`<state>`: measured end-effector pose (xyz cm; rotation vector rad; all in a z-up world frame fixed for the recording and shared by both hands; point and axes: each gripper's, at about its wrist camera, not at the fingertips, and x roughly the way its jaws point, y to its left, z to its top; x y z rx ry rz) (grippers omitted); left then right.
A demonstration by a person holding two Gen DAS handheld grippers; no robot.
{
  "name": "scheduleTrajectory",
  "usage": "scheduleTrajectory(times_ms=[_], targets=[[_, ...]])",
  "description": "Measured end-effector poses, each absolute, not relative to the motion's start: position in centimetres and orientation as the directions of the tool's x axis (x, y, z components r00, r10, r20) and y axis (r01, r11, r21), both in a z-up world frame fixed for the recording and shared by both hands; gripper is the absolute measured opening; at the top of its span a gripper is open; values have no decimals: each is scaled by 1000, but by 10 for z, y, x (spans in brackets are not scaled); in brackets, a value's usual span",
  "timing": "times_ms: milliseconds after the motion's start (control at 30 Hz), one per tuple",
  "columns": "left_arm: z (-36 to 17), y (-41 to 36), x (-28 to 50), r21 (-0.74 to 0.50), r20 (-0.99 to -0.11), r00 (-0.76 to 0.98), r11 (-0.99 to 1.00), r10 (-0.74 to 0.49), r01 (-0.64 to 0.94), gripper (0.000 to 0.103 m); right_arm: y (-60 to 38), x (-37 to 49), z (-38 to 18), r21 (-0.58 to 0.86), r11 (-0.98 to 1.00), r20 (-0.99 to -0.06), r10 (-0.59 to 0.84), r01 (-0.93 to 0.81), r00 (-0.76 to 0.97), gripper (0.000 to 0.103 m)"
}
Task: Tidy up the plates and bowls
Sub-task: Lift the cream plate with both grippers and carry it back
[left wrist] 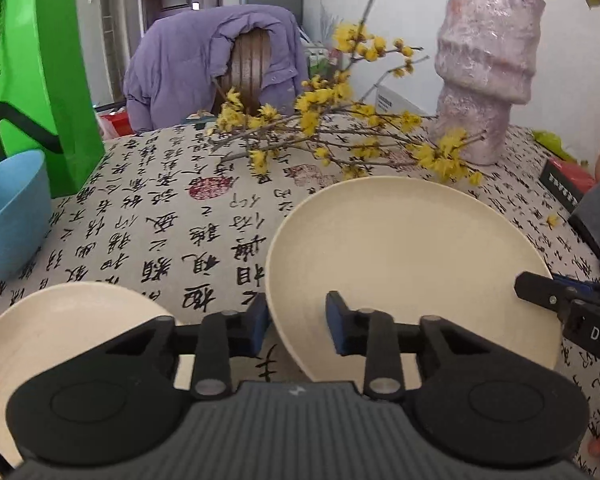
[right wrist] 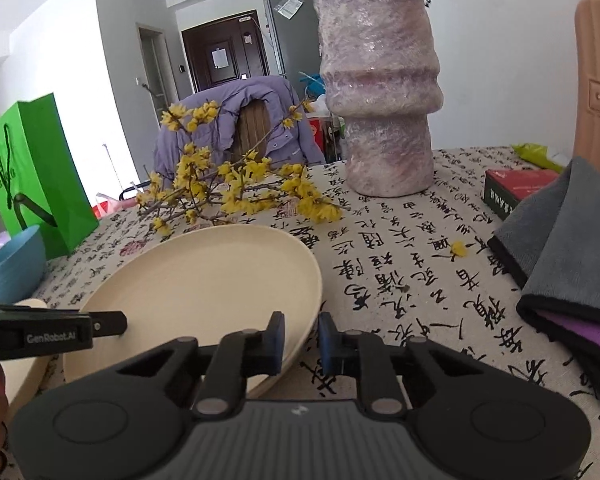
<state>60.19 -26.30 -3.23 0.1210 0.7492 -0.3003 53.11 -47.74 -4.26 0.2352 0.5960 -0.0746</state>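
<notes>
Left wrist view: cream plate [left wrist: 412, 264] dead centre on the tablecloth [left wrist: 172, 216], round with no long axis, tilted, near rim raised. Likely light, stiff, slick; take it at the rim. Left gripper [left wrist: 298, 324] pinches the 9 o'clock rim, right gripper [right wrist: 300, 344] the 3 o'clock rim, fingers narrow.

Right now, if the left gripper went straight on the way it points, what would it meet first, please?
The left gripper already straddles the near rim of the cream plate. Going on, its fingers would slide along that plate; the yellow-flowered branch lies beyond, though depth is unclear.
</notes>
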Motion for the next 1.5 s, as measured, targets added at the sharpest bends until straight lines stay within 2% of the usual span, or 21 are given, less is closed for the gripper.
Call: scheduleTrajectory(times_ms=[133, 233, 367, 567, 700, 800, 1067, 1500], targets=[[-31, -267, 603, 12, -692, 691, 954, -209, 301, 25, -478, 529, -42, 203, 968, -562, -8, 148, 827, 16], [-29, -266, 600, -4, -693, 690, 959, -207, 284, 19, -479, 529, -42, 206, 965, -563, -17, 160, 827, 15], [-28, -269, 593, 12, -687, 698, 958, -201, 288, 18, -480, 528, -42, 192, 965, -566, -39, 178, 824, 14], [-17, -259, 580, -59, -676, 701, 964, -229, 258, 17, -475, 519, -28, 172, 968, -534, -65, 184, 843, 13], [-4, -250, 548, -56, -652, 721, 963, -235, 264, 17, -466, 493, -13, 151, 973, -525, -70, 174, 848, 13], [5, -239, 520, -87, -637, 732, 965, -244, 246, 17, -457, 467, -7, 142, 976, -539, -63, 164, 840, 13], [19, -212, 438, -153, -601, 755, 965, -263, 214, 17, -436, 381, 14, 148, 978, -505, -53, 147, 862, 13], [19, -183, 288, -183, -569, 785, 968, -246, 170, 17, -402, 236, 28, 127, 985, -462, -45, 116, 886, 13]])
